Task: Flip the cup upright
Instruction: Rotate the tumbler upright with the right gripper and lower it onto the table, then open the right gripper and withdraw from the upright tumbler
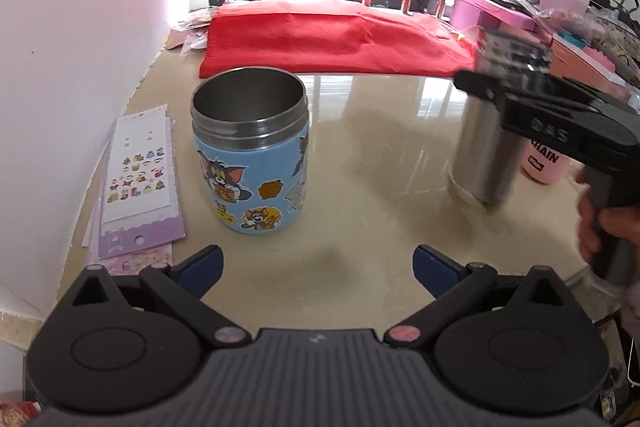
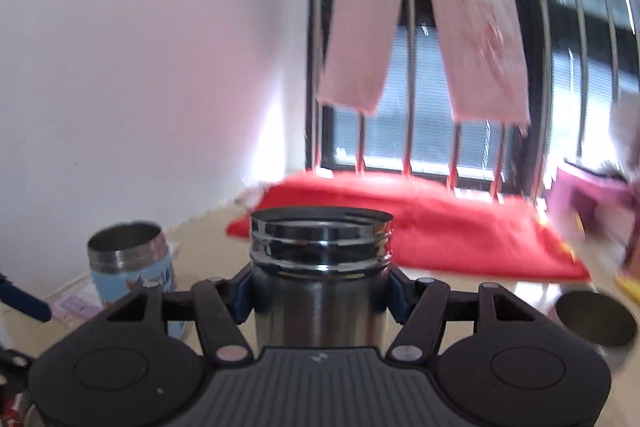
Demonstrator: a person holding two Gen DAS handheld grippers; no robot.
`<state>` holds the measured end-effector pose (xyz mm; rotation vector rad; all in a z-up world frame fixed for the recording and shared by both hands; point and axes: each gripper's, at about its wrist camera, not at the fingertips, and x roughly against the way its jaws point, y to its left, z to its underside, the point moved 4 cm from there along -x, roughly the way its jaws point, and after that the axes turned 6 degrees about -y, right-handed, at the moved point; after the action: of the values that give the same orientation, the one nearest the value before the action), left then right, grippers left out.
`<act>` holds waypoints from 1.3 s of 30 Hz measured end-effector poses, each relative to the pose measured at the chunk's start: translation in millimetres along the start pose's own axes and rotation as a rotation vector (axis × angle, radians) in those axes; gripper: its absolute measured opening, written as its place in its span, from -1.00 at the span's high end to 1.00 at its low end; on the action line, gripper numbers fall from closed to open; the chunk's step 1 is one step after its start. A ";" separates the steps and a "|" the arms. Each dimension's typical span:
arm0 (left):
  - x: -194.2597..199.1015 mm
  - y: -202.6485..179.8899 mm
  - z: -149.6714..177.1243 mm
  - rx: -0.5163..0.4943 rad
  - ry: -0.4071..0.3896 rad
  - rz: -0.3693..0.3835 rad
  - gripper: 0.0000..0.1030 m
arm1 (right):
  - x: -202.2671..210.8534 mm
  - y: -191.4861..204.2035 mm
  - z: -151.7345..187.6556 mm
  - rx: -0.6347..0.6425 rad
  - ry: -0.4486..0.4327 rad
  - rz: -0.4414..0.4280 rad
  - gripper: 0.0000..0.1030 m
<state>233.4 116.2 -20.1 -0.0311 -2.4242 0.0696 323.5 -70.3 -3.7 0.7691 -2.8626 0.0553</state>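
While level, right hand-held gripper (image 2: 320,293) clamps upright steel cup (image 2: 320,283).

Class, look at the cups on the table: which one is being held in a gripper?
The plain steel cup, clamped by the right gripper. The blue cartoon cup stands free, ungripped.

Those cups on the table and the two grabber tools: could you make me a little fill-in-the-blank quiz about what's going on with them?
1. The right gripper is shut on the plain steel cup, whose open mouth faces ____.
2. The left gripper holds nothing; its jaws are ____.
3. The cartoon cup has a sleeve coloured ____.
4. Behind both cups, a ____ cloth lies on the table.

Missing words: up; open; blue; red
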 end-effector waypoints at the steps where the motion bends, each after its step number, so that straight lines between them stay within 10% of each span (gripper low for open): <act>1: 0.4 0.0 0.0 0.005 -0.001 -0.002 -1.00 | -4.3 1.2 -0.9 -0.002 -0.040 0.003 -0.20; 25: 26.1 -3.5 8.1 0.051 -0.032 -0.056 -1.00 | -63.4 3.2 9.7 0.040 -0.009 0.015 -0.37; 28: 35.8 -7.8 7.8 0.040 -0.061 -0.054 -1.00 | -50.7 3.2 5.7 0.021 -0.011 0.026 -0.99; 39: 72.5 -33.7 21.0 0.004 -0.228 -0.064 -1.00 | 75.9 3.5 -12.4 0.010 -0.104 0.057 -1.00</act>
<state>164.8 84.7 13.6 0.0596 -2.6508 0.0508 259.1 -103.6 22.1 0.7119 -2.9851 0.0387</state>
